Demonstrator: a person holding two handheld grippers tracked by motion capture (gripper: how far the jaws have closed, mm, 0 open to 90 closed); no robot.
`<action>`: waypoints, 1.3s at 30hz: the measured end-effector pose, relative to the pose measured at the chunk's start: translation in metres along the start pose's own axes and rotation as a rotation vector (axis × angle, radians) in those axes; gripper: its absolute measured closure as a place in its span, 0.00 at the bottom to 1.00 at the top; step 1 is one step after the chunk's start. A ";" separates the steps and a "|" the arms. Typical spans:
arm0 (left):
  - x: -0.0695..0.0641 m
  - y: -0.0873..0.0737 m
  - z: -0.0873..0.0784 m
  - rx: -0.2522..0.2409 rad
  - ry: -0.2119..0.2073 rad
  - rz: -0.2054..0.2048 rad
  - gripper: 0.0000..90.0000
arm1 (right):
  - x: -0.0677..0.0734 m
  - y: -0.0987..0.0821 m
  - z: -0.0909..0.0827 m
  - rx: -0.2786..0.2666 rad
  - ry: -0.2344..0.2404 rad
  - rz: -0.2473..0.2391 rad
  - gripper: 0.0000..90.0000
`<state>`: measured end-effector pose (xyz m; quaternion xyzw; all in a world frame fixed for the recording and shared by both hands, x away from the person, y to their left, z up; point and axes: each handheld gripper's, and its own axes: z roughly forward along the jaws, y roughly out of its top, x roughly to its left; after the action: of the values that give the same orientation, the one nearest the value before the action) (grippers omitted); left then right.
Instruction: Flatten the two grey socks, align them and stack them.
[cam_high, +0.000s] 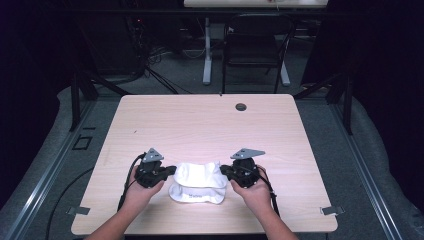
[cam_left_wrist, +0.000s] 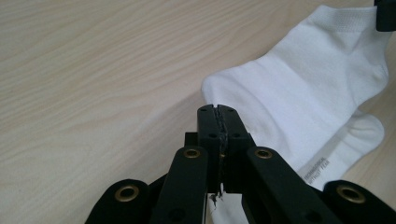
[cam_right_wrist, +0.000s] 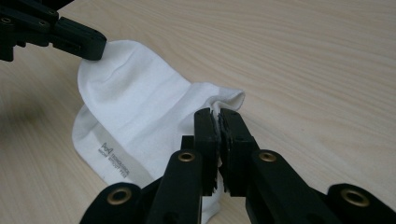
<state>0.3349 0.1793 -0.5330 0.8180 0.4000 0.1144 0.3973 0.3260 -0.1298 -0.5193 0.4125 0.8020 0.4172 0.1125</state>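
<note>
White cotton ankle socks (cam_high: 198, 183), lying one on the other, are being held at the near middle of the pale wooden bench (cam_high: 200, 120). One end of the upper sock is being pinched by the left tongs (cam_high: 171, 170), whose jaws are being kept fully closed on a thin fold of fabric. The opposite end is being gripped by the right tongs (cam_high: 223, 170), clamped shut on a bunched edge of cloth. Grey lettering on the lower sock's sole is being shown toward both gripper views.
</note>
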 end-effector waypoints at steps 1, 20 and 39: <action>-0.001 -0.003 -0.001 0.004 -0.003 -0.002 1.00 | 0.003 -0.004 0.000 -0.002 -0.001 -0.006 0.96; -0.012 -0.026 -0.010 0.027 0.005 0.002 1.00 | 0.015 -0.023 0.002 0.020 0.020 -0.023 0.96; -0.010 -0.035 -0.002 0.084 0.006 0.008 0.99 | 0.014 -0.029 0.012 0.065 0.023 -0.036 0.96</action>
<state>0.3074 0.1858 -0.5564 0.8352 0.4024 0.1014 0.3608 0.3065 -0.1215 -0.5465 0.3965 0.8236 0.3937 0.0971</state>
